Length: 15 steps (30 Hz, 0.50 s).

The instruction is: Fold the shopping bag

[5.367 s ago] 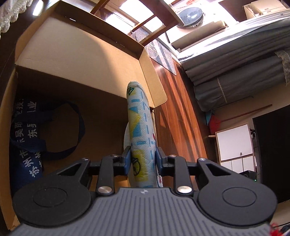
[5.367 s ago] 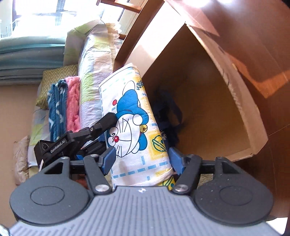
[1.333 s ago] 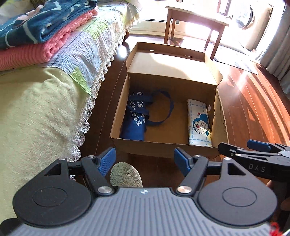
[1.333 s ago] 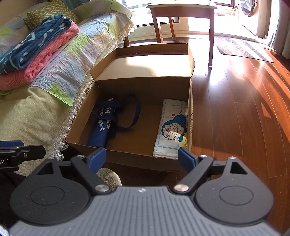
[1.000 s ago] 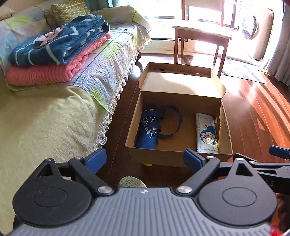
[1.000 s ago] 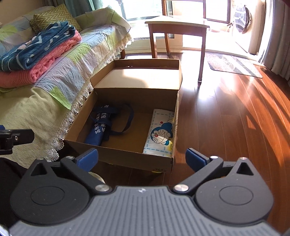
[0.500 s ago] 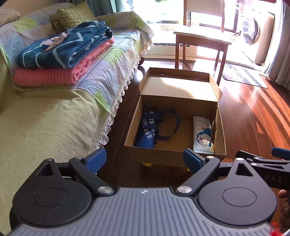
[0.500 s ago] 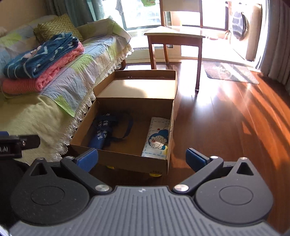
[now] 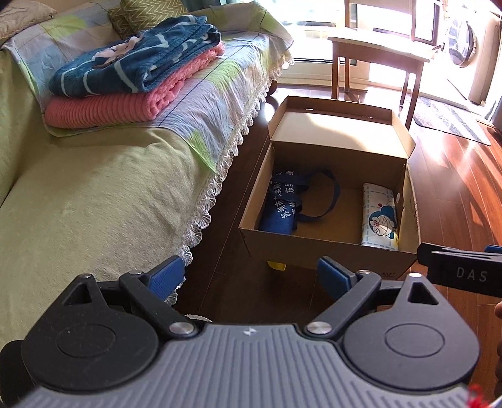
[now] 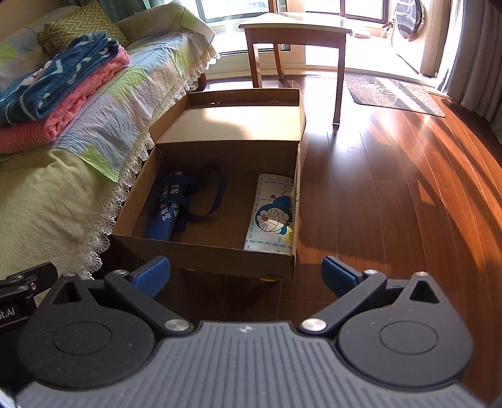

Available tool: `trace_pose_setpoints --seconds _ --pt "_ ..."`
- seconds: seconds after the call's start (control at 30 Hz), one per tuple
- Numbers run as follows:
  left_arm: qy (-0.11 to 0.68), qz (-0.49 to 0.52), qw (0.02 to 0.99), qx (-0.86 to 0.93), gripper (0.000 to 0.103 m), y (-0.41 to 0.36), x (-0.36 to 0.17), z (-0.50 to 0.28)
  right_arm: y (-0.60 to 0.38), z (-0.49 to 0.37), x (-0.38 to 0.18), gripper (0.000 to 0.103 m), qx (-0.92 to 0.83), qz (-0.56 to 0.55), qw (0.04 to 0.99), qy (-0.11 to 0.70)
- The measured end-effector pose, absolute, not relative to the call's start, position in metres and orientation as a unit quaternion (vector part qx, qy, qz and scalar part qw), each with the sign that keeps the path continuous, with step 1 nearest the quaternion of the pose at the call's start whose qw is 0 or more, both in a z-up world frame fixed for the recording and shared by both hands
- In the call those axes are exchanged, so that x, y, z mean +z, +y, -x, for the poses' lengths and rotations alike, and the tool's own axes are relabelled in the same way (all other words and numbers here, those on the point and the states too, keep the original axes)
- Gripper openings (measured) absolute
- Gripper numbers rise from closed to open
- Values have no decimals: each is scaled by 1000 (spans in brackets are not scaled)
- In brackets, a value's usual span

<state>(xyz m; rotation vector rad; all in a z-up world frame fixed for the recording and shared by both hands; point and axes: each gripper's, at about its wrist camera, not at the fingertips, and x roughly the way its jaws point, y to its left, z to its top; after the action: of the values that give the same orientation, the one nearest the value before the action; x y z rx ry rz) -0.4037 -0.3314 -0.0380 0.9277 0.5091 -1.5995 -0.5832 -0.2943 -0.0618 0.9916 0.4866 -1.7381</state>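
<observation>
Ahead of my tongs sits the open cardboard box (image 10: 200, 248) on the floor. Inside, at its right wall, lies the folded cartoon shopping bag (image 10: 273, 213). My left gripper (image 9: 249, 276) and right gripper (image 10: 246, 273) both gape, empty, short of it.

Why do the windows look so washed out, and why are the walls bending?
Left wrist view: sunlight overexposes the window behind the table; fisheye curves the bed. Right wrist view: glare streaks the wooden floor, while the cardboard box interior sits in shadow.
</observation>
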Motion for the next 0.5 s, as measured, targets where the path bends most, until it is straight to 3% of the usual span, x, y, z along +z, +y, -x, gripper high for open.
trace_pose_setpoints --seconds 0.5 --pt "220 -429 535 -693 93 -374 -60 414 -322 578 -100 102 -712 -452 476 247"
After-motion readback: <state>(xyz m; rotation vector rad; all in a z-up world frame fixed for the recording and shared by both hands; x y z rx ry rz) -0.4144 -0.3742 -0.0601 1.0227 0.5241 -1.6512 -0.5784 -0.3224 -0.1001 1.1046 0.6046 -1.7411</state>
